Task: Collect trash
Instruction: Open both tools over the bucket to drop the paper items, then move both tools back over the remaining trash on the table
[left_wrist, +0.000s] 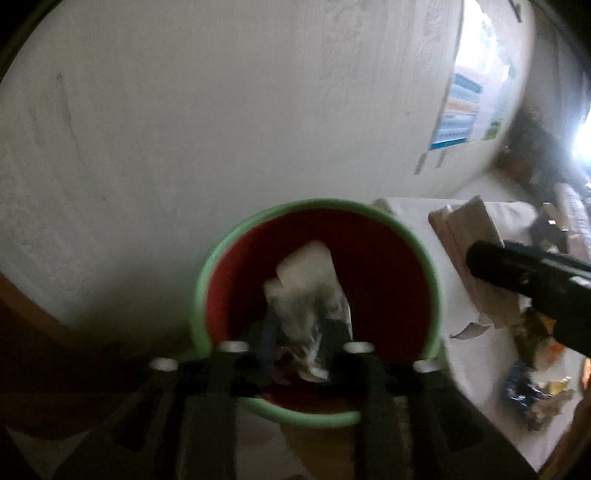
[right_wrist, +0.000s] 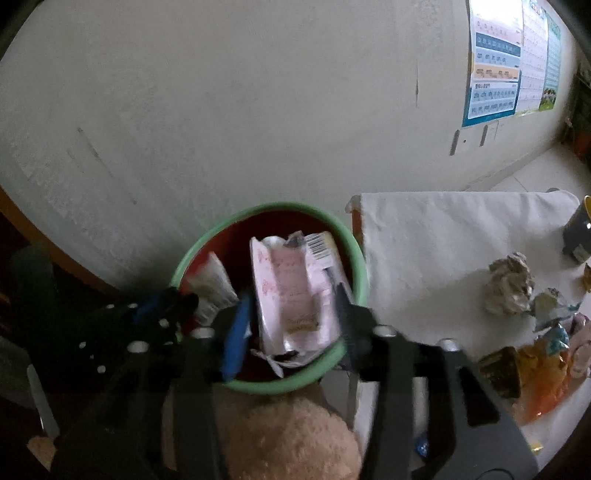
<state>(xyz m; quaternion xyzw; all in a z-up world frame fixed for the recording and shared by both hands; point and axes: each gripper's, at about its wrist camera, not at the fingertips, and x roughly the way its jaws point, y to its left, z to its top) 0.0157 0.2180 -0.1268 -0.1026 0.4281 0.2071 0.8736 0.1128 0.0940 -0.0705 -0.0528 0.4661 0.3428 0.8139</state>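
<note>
A round bin with a green rim (left_wrist: 201, 280) and red inside stands against the wall beside the table. My left gripper (left_wrist: 303, 332) hangs over it, jaws apart, with a crumpled white paper (left_wrist: 306, 291) loose between the fingers. My right gripper (right_wrist: 291, 317) is over the same bin (right_wrist: 360, 266), jaws apart around a pink and white packet (right_wrist: 291, 291) that leans inside the rim. The left gripper (right_wrist: 173, 302) and its white paper (right_wrist: 214, 284) show at the bin's left side in the right wrist view. One black finger (left_wrist: 495, 260) of the right gripper crosses the left wrist view.
A table under a white cloth (right_wrist: 424, 236) stands right of the bin. On it lie a crumpled paper ball (right_wrist: 509, 284), several wrappers (right_wrist: 546, 354), a dark mug (right_wrist: 578, 236) and torn cardboard (left_wrist: 469, 225). A beige plush thing (right_wrist: 288, 439) sits below the bin.
</note>
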